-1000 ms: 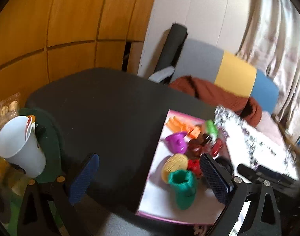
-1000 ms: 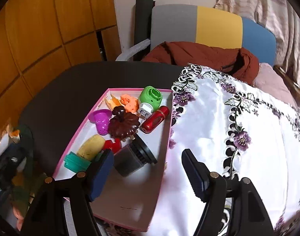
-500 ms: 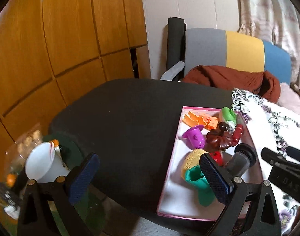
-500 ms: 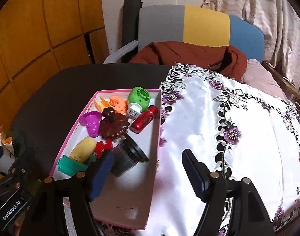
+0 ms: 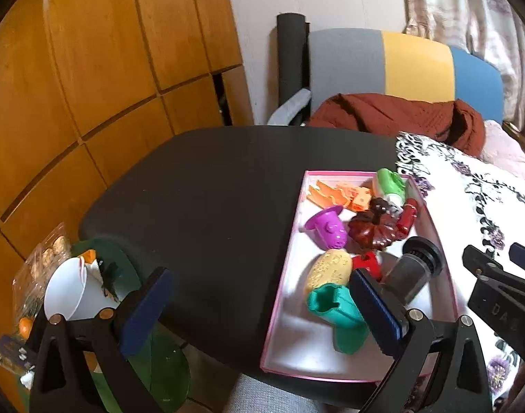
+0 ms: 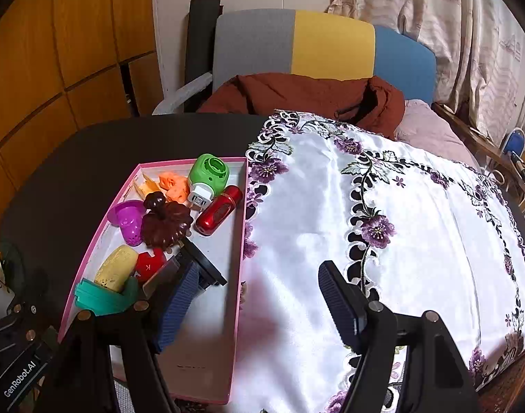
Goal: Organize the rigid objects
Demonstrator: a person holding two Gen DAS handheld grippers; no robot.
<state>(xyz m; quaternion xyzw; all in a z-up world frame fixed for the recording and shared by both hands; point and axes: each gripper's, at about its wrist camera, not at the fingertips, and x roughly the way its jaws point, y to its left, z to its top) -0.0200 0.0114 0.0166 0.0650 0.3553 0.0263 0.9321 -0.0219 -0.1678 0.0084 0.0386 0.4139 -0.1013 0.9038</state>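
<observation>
A pink-rimmed tray (image 6: pixel 241 241) lies on the black table (image 5: pixel 210 206). It holds a green plug-in device (image 6: pixel 209 172), a red cylinder (image 6: pixel 219 210), a dark brown pumpkin shape (image 6: pixel 166 223), a purple cup (image 5: pixel 326 229), orange pieces (image 5: pixel 338 196), a yellow corn-like piece (image 5: pixel 327 270), a teal cup (image 5: pixel 334 313) and a grey-black cylinder (image 5: pixel 413 272). My left gripper (image 5: pixel 260 309) is open and empty, over the tray's near left edge. My right gripper (image 6: pixel 259 306) is open and empty, straddling the tray's right rim and the cloth.
A white embroidered cloth (image 6: pixel 400 223) covers the table's right part. A white paper cup (image 5: pixel 69 292) and a snack bag (image 5: pixel 45 258) sit low at the left. Behind the table are a grey, yellow and blue chair (image 5: pixel 400 65) with a brown jacket (image 5: pixel 393 117), and wooden panels (image 5: pixel 90 69).
The left gripper has rolled level and shifted, so the tray now shows upright and closer at its right finger. The right gripper has barely moved. Both stayed open.
</observation>
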